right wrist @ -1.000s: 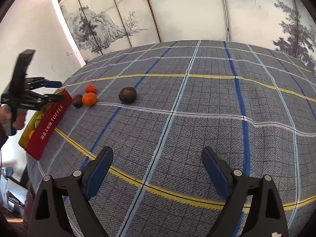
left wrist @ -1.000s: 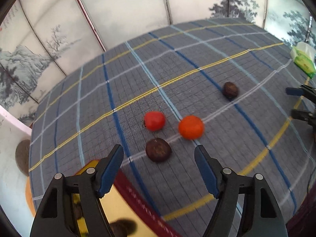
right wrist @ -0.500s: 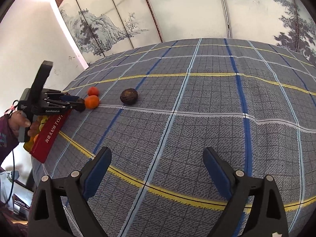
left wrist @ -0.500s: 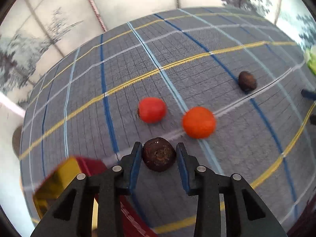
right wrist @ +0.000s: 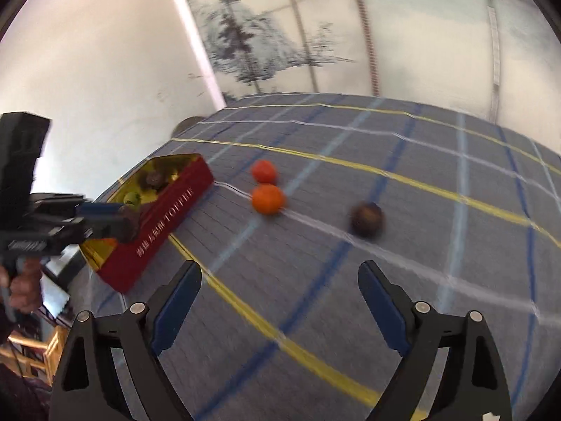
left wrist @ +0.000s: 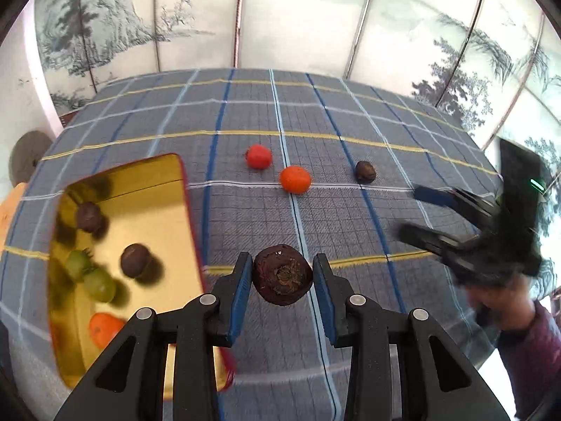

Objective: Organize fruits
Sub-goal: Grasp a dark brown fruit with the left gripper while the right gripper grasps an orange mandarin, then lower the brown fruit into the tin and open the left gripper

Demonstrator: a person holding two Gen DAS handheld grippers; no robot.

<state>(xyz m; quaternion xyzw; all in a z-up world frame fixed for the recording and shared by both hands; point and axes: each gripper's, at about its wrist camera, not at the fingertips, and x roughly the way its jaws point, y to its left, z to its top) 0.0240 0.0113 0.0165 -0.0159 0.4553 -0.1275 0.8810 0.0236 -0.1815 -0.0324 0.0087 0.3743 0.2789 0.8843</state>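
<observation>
1. While the left gripper (left wrist: 282, 282) clenches a dark, wrinkled round fruit (left wrist: 282, 279) above the checked cloth, the gold-lined red tin (left wrist: 122, 189) sits just beside it.
2. Carrying looks to be the step in hand; next, swing over the tin and let go.
3. Jaws spread and empty, the right gripper (right wrist: 280, 301) faces another dark fruit (right wrist: 366, 218).

red tin (right wrist: 159, 226), side lettered "TOFFEE", Chinese characters unreadable
</observation>
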